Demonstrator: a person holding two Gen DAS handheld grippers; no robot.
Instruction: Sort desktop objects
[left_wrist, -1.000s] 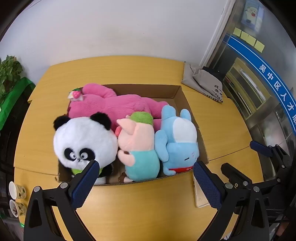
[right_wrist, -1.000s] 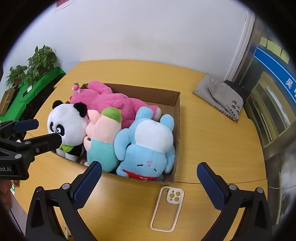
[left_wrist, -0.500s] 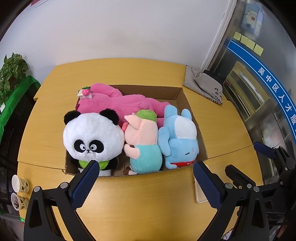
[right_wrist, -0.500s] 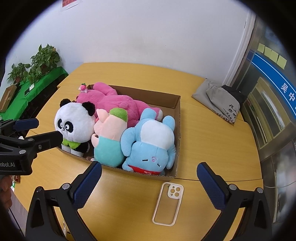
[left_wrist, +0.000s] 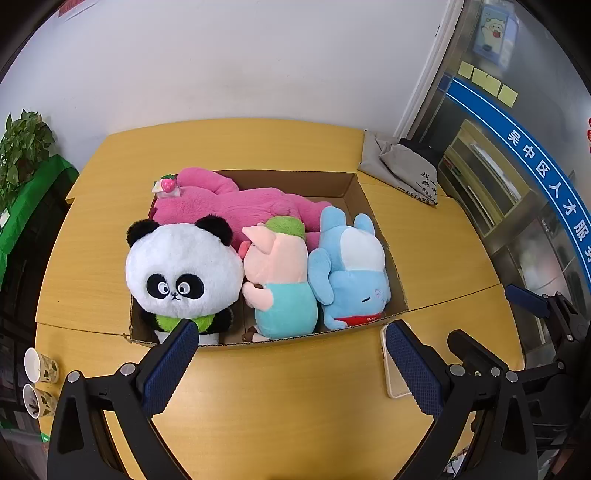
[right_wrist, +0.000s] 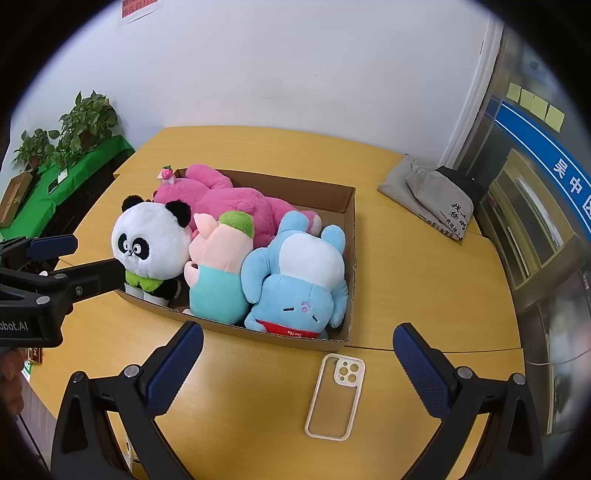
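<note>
I hold my left tool (left_wrist: 288, 354) and my right tool (right_wrist: 297, 356) above the near edge of the surface (right_wrist: 236, 398), both spread wide and holding nothing.

Most of the sorting looks done, as far as I can judge. The cardboard box (right_wrist: 349, 229) sits in the middle of the surface and four soft toys fill it: the panda (left_wrist: 181, 266) upright at its near left corner, the pink pig (left_wrist: 277, 273) beside it, the blue elephant (left_wrist: 351, 273) lying at the near right corner, and the long pink bear (left_wrist: 236, 203) stretched along the far side behind them.

What seems left is the phone case (right_wrist: 334, 398). It lies flat on the surface just outside the box, near its near right corner, touching nothing. In the right view it lies between my fingers but below them, with clear space all round it.

A grey bag (right_wrist: 432, 192) rests at the far right edge, well apart from the box. I cannot tell whether it belongs to the task. Two paper cups (left_wrist: 38, 380) show past the near left corner.
</note>
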